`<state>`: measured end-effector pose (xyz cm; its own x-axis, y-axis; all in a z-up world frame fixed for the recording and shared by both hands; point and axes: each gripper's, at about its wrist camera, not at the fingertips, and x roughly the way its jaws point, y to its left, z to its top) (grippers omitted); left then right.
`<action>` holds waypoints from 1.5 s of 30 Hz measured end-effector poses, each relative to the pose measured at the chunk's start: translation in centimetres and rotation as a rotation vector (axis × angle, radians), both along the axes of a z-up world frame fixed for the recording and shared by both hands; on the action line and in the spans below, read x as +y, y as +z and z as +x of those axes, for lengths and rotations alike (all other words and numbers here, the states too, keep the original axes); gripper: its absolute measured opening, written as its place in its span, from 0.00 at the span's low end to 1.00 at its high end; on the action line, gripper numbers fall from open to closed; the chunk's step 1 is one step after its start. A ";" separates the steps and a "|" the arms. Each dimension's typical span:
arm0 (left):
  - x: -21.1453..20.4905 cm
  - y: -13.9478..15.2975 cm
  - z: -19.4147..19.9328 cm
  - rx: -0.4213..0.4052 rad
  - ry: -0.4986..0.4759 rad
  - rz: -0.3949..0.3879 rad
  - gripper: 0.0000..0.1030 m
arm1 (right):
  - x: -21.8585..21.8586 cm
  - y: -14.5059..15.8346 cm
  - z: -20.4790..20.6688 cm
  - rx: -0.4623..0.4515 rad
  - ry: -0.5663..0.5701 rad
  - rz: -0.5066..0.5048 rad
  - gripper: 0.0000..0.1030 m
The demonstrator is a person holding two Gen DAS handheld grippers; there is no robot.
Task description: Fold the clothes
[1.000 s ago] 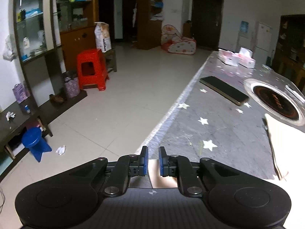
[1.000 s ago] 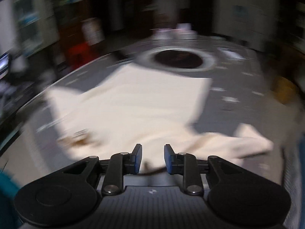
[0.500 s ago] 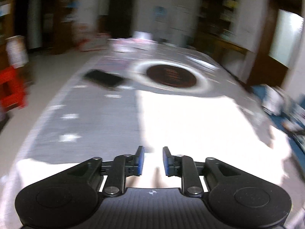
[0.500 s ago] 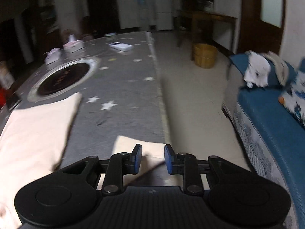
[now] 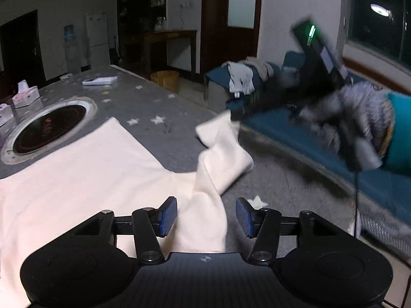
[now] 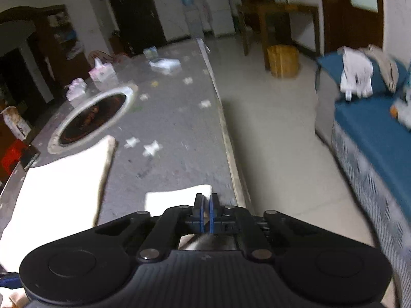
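A cream garment (image 5: 77,174) lies spread on the grey star-patterned table (image 5: 154,107). One sleeve (image 5: 221,154) rises off the table toward the right edge. My left gripper (image 5: 206,215) straddles the base of that sleeve. Its jaws are opening, and the cloth runs between the blue pads (image 5: 168,217) without being pressed. My right gripper (image 5: 235,116), held by a gloved hand (image 5: 359,118), pinches the sleeve's end and holds it up. In the right wrist view the right gripper (image 6: 206,205) is shut, with the sleeve (image 6: 174,199) at its tips and the garment's body (image 6: 56,187) to the left.
A round hob ring (image 5: 48,125) is set into the table beyond the garment. Tissue boxes (image 5: 24,97) and a white flat device (image 5: 100,80) lie farther back. The table's right edge (image 6: 231,159) drops to tiled floor; a blue sofa (image 5: 308,138) with clothes stands beyond.
The left view swung from the table's left side across to the right sleeve and its jaws spread apart. The right gripper's jaws closed on the sleeve's end.
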<state>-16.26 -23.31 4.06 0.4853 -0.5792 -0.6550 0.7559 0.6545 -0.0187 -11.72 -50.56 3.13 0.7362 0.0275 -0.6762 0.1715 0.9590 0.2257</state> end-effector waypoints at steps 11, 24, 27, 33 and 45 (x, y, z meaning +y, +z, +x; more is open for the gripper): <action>0.4 -1.3 -1.5 -0.007 -0.106 0.024 0.09 | -0.7 4.9 -10.8 -0.235 -0.126 -0.148 0.03; 5.5 1.2 -2.3 0.044 -0.078 -0.077 0.20 | 3.1 1.4 -8.7 -0.082 0.083 -0.125 0.31; 7.6 2.1 -1.7 0.030 0.008 -0.096 0.31 | 5.9 0.6 -6.0 -0.067 0.195 -0.115 0.33; 13.5 2.1 0.6 0.035 0.250 -0.108 0.36 | 8.9 -1.7 -3.3 -0.001 0.277 -0.117 0.38; 23.5 -1.4 3.0 0.079 0.524 -0.054 0.36 | 9.1 -2.3 -6.7 0.042 0.263 -0.209 0.41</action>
